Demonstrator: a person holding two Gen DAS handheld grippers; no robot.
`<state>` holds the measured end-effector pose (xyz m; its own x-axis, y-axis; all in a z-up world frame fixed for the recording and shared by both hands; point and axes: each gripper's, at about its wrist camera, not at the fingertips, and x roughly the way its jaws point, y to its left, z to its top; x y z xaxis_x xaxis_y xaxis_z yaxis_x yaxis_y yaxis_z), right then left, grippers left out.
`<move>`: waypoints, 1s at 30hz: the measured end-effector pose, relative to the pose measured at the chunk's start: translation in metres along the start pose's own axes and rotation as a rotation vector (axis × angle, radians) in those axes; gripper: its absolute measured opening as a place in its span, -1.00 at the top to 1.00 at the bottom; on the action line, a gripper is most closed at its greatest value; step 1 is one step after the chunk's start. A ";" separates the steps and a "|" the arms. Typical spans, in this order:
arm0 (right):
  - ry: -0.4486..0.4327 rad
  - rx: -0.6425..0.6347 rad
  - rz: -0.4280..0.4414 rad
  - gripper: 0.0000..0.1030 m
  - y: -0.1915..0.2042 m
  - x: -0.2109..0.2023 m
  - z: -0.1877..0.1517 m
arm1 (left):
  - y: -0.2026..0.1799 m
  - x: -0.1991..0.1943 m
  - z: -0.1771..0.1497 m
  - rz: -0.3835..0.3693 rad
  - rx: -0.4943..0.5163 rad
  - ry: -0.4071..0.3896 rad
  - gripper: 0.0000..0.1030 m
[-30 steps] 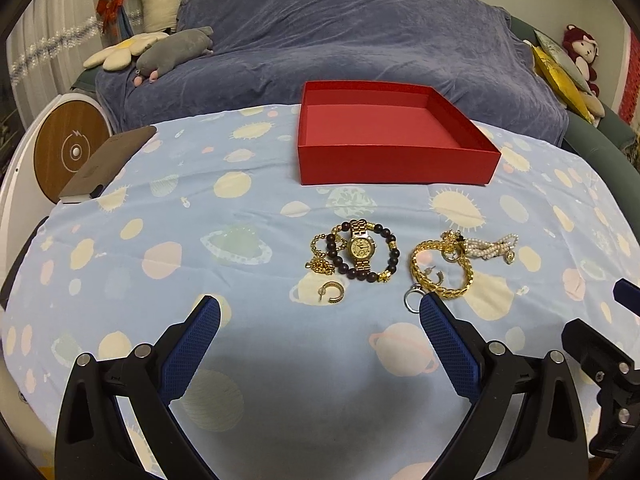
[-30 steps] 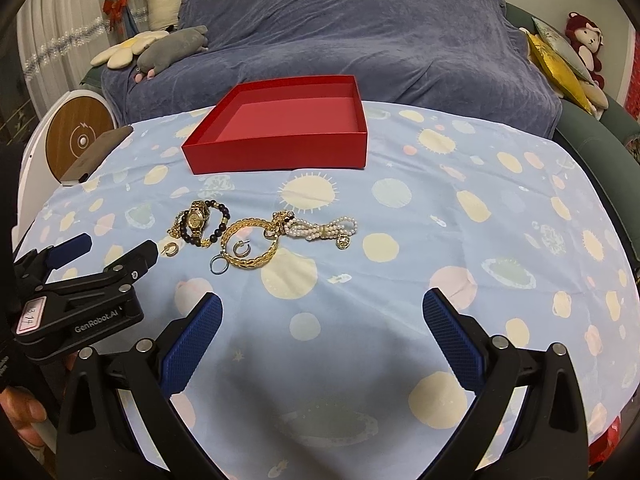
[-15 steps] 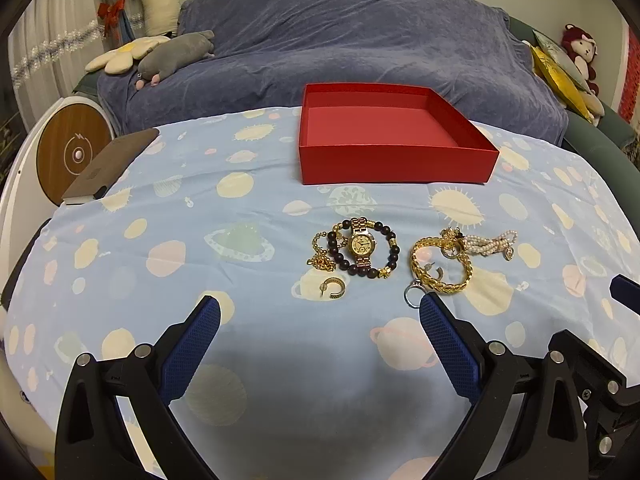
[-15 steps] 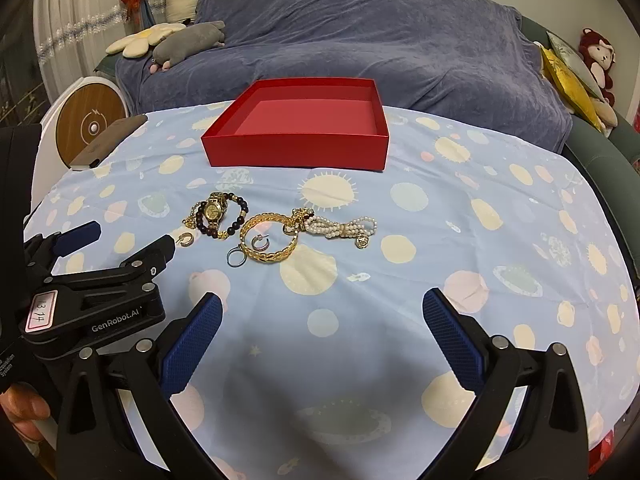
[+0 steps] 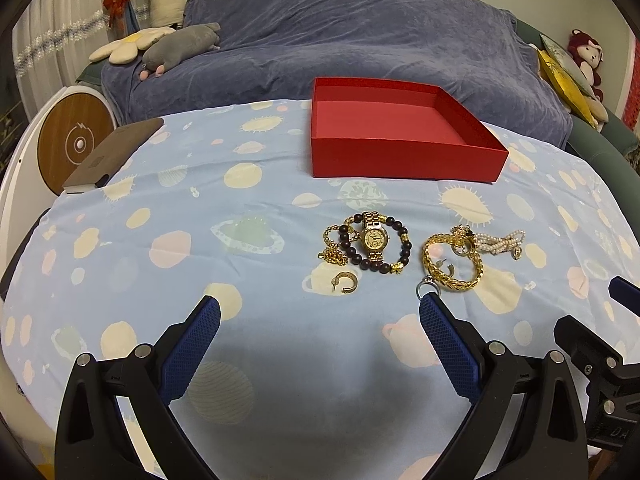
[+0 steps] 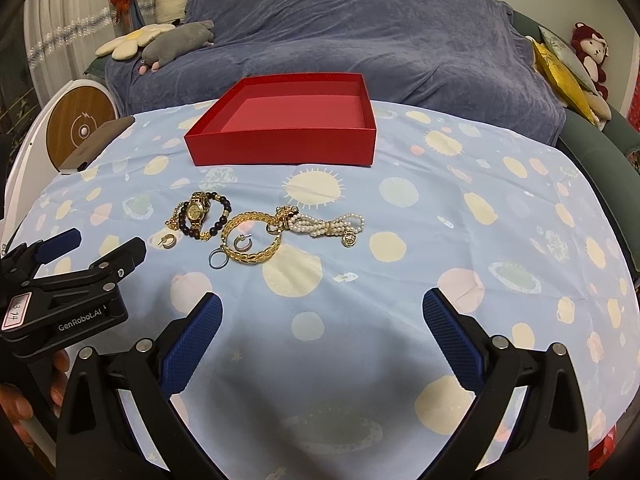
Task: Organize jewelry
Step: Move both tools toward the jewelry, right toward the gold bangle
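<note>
An empty red box [image 5: 400, 160] stands on the table's far side. In front of it lies a cluster of jewelry: a gold watch [image 5: 373, 238] inside a dark bead bracelet [image 5: 406, 248], a thin gold chain [image 5: 334, 254], a gold hoop earring [image 5: 346, 282], a silver ring [image 5: 427, 290], a thick gold chain bracelet [image 5: 452, 276] and a pearl bracelet [image 5: 500, 240]. My left gripper [image 5: 319, 304] hangs open just short of the earring and ring. Further right and back, my right gripper [image 6: 322, 300] is open and holds nothing, with the gold chain bracelet [image 6: 256, 240] ahead of it to the left.
A blue cloth with planet prints [image 5: 180, 208] covers the table. A brown flat pad [image 5: 112, 156] lies at its left edge beside a round white device [image 5: 74, 144]. Behind stands a sofa under a blue-grey cover [image 5: 360, 32] with plush toys. A hand [image 6: 16, 404] holds the left gripper.
Both grippers have only drifted slightly and stay open. The jewelry and the red box have not moved.
</note>
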<state>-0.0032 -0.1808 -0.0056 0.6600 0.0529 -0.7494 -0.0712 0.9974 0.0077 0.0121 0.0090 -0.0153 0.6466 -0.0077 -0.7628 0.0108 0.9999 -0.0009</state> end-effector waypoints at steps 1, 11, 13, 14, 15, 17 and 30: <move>0.002 0.003 0.001 -0.90 0.000 0.002 0.001 | 0.001 0.002 0.000 -0.001 -0.005 0.003 -0.89; 0.017 0.020 0.031 -0.90 -0.006 0.018 0.004 | -0.006 0.017 0.001 0.006 0.008 0.023 -0.89; 0.025 0.020 0.032 -0.90 -0.007 0.022 0.004 | -0.007 0.020 0.002 0.008 0.009 0.029 -0.89; 0.024 0.023 0.038 -0.90 -0.008 0.024 0.004 | -0.007 0.022 0.003 0.009 0.008 0.031 -0.89; 0.023 0.023 0.036 -0.90 -0.010 0.027 0.004 | -0.007 0.023 0.003 0.012 0.006 0.033 -0.89; 0.036 0.031 0.039 -0.90 -0.012 0.033 0.004 | -0.007 0.027 0.006 0.009 0.001 0.040 -0.89; 0.045 -0.023 0.158 -0.58 0.019 0.062 0.026 | 0.018 0.037 0.021 0.020 -0.072 0.043 -0.89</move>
<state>0.0560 -0.1574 -0.0349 0.6052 0.2059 -0.7690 -0.1890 0.9755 0.1125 0.0523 0.0265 -0.0302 0.6124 0.0111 -0.7905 -0.0578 0.9979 -0.0308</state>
